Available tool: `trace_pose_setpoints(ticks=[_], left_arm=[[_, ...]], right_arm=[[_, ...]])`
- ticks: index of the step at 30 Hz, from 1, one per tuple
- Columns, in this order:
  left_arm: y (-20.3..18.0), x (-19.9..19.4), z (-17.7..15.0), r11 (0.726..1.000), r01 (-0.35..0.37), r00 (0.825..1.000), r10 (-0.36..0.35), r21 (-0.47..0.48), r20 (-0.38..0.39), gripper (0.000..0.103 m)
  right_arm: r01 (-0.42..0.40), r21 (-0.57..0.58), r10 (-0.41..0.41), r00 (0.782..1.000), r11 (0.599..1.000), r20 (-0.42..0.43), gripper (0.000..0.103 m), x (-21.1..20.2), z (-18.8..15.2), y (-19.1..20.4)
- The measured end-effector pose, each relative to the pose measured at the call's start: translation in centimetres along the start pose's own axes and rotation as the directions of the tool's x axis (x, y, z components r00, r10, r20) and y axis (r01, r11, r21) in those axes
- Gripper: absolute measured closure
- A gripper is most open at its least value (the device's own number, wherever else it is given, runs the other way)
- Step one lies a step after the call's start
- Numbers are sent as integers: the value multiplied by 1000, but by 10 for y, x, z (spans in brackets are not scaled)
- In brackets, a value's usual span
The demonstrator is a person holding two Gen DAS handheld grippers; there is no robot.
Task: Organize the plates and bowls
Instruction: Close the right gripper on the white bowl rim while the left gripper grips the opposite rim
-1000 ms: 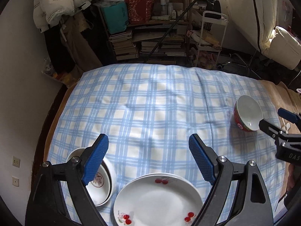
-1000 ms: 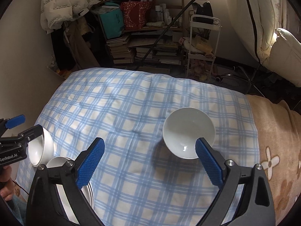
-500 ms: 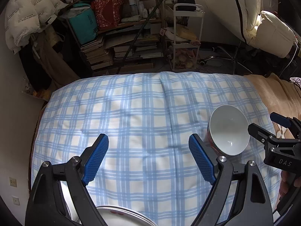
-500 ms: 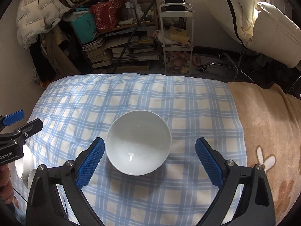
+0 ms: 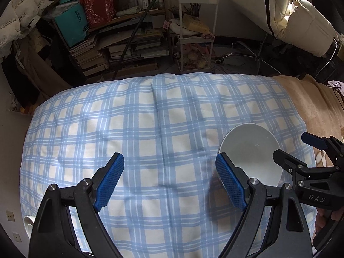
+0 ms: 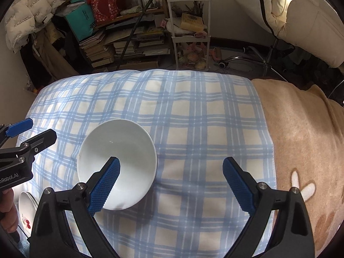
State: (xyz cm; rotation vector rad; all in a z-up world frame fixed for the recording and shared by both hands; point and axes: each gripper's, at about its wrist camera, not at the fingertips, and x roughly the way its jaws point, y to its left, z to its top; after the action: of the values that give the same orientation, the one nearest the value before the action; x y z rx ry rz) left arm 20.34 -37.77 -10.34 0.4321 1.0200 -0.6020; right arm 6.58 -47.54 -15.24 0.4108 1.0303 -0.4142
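your left gripper (image 5: 169,180) fills the bottom of the left wrist view, its blue pads wide apart with only blue-checked cloth (image 5: 150,133) between them. your right gripper (image 6: 171,185) sits the same way at the bottom of the right wrist view, jaws spread and clamped on nothing.

in the right wrist view the white bowl (image 6: 120,159) stands upright on the cloth at lower left of centre, and your left-hand pad (image 6: 104,186) overlaps its near rim; whether it touches, you cannot tell. the bowl lies mostly outside the gap between the pads. in the left wrist view the same bowl sits at right of centre, just beyond the right-hand pad (image 5: 231,183), with the other gripper's black fingers near its right rim.

at the lower left edge of the right wrist view, a stack of white plates (image 6: 26,206) with a red print shows beside your hand (image 6: 8,212).

to the right of the cloth lies a tan blanket (image 6: 301,142). beyond the bed, at the top of the frame, stand a cluttered bookshelf (image 6: 120,40) and a white cart (image 6: 189,25).
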Motion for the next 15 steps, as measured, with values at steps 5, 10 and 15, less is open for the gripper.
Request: trace_pose_setpoints(ticks=[5,10,15], left_arm=[[-13,19,-3,1000,0,999,1,20,-36,22],[-20,26,-5,996,92,995,-91,12,-45,74],[-29,27,0,994,111,991,-109,23,-80,93]], right_arm=[[-27,7,27,999,1000,-42,26,17,-3,-3],[-117,33,119,989,993,-85,59,29,-6,-2],[-108,1,108,990,994,-88,88,28,-7,14]])
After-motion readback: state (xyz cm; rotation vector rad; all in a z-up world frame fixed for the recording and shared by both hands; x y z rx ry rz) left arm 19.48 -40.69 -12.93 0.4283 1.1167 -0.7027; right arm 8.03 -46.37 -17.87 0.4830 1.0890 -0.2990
